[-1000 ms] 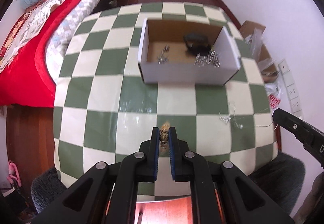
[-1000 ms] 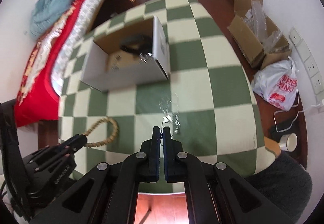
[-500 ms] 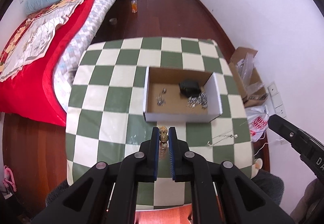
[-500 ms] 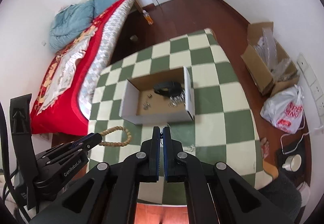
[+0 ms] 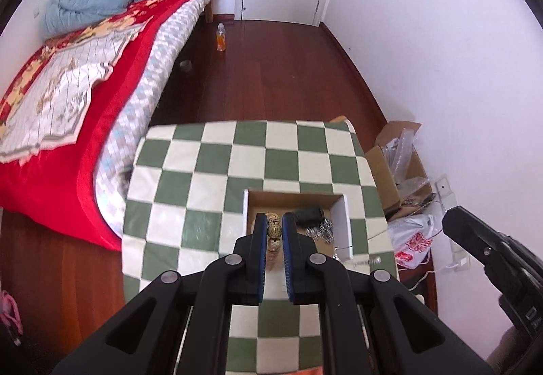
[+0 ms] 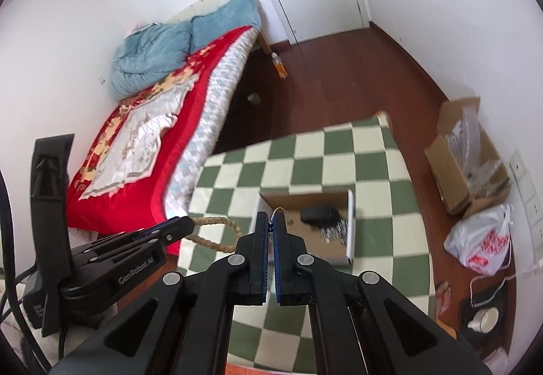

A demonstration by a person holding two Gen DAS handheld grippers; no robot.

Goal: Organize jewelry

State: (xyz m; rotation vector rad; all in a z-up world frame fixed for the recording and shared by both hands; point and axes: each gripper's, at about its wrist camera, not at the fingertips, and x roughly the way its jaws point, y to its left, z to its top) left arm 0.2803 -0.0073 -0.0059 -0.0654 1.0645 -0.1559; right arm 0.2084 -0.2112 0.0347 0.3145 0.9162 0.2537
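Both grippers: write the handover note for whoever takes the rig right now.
Left gripper: jaws shut on the bead bracelet, held above the table.
Right gripper: jaws shut on a thin chain.
Box sits open on the table, already holding a dark item and silver pieces.
Left to do: lower both pieces into the box and release.
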